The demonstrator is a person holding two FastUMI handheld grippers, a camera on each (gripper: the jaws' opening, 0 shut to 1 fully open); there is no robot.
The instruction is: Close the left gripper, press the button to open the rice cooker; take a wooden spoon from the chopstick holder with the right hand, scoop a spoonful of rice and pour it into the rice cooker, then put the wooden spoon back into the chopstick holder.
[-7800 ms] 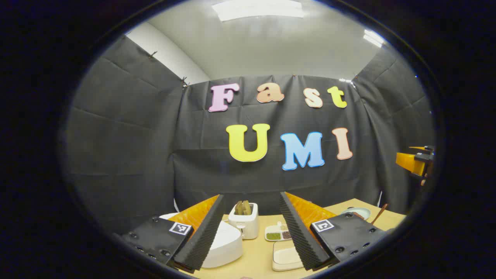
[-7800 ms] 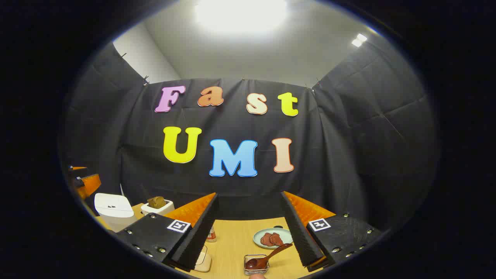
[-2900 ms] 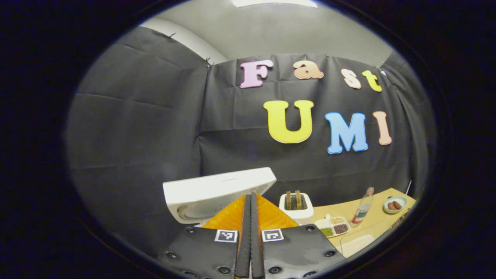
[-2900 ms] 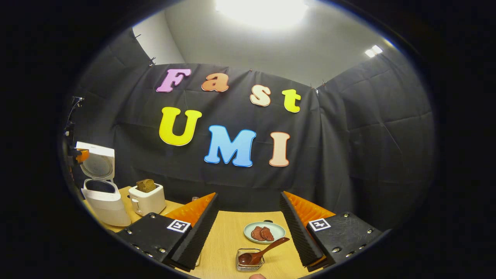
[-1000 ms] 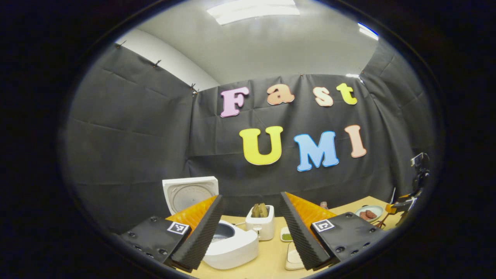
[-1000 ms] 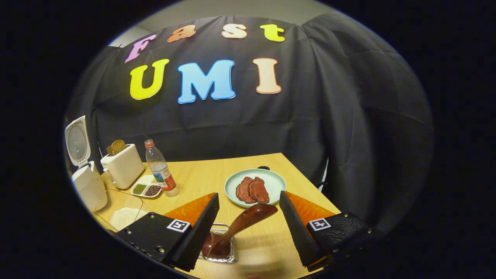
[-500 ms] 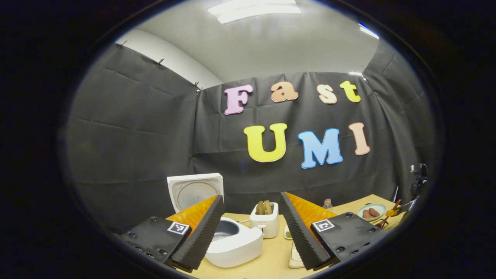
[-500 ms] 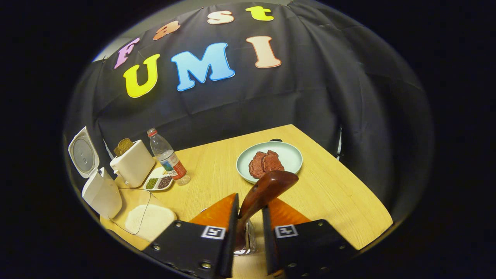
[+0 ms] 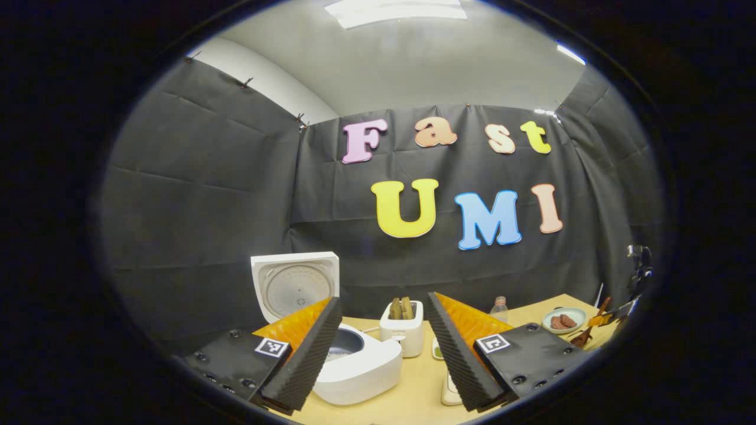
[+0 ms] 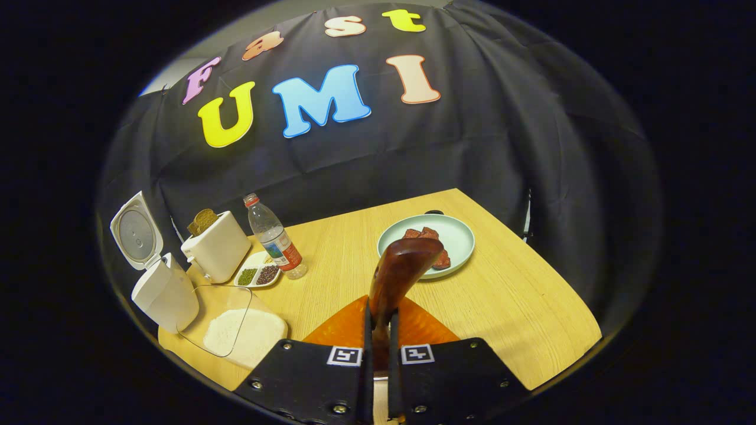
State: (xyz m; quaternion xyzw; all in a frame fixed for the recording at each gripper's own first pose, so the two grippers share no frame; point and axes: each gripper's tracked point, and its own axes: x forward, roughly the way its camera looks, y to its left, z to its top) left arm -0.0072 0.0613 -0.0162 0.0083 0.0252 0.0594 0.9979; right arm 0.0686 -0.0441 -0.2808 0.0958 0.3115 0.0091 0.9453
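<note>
right claw (image 10: 378,330) has now clamped the wooden spoon (image 10: 400,268); left claw (image 9: 381,348) stays spread.

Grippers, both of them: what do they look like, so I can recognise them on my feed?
The left gripper and the right gripper look alike. Each has two wedge-shaped orange fingers faced with black ribbed pads, mounted on black plates with visible screws. Each plate carries a small square black-and-white marker.
</note>
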